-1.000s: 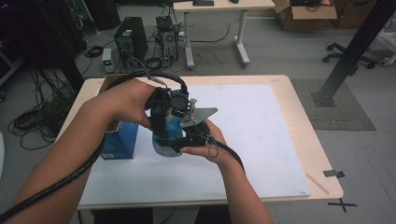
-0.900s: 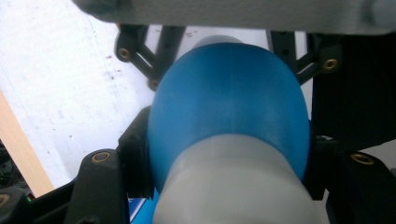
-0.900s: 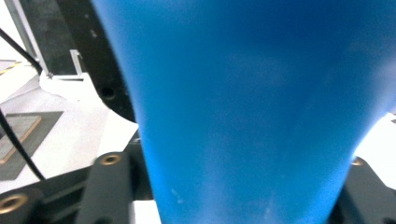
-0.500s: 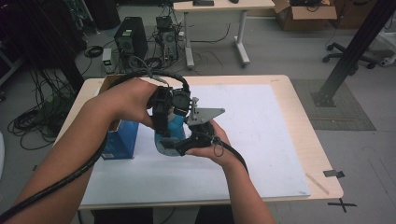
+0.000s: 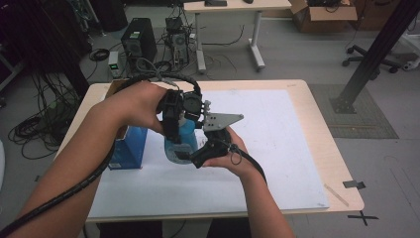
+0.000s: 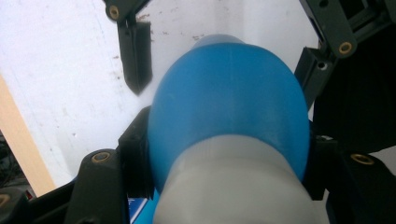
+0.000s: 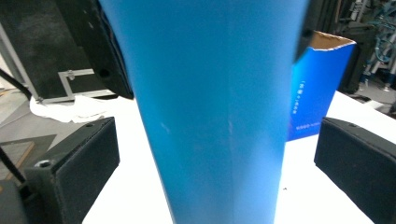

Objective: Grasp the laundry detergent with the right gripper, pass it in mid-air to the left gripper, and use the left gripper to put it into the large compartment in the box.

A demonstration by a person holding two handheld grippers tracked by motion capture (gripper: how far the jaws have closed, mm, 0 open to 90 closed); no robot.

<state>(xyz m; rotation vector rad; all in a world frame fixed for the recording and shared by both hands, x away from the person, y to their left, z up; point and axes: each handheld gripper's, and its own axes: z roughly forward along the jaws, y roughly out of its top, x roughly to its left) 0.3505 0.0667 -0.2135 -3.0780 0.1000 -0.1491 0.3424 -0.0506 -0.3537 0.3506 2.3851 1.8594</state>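
Note:
A blue bottle (image 5: 181,143) with a grey top stands upright on the white sheet (image 5: 277,129), held between both hands. My left gripper (image 5: 179,115) comes down on it from above. In the left gripper view this gripper (image 6: 226,161) is shut on the bottle (image 6: 229,98), its pads (image 6: 135,156) pressed to the blue shoulder just below the grey neck (image 6: 233,186). My right gripper (image 5: 198,148) reaches in low from the right. In the right gripper view it (image 7: 215,161) is open, its pads (image 7: 70,163) standing well clear on either side of the bottle's body (image 7: 210,93).
An open blue carton (image 5: 130,146) stands just left of the bottle, also seen in the right gripper view (image 7: 317,84). The wooden table's edge (image 5: 341,163) runs around the sheet. Cables, computer cases (image 5: 138,44) and a second table (image 5: 233,7) lie beyond the far edge.
The right gripper has shifted slightly to the right and turned a little beside the bottle. The left gripper and the bottle have stayed almost in place.

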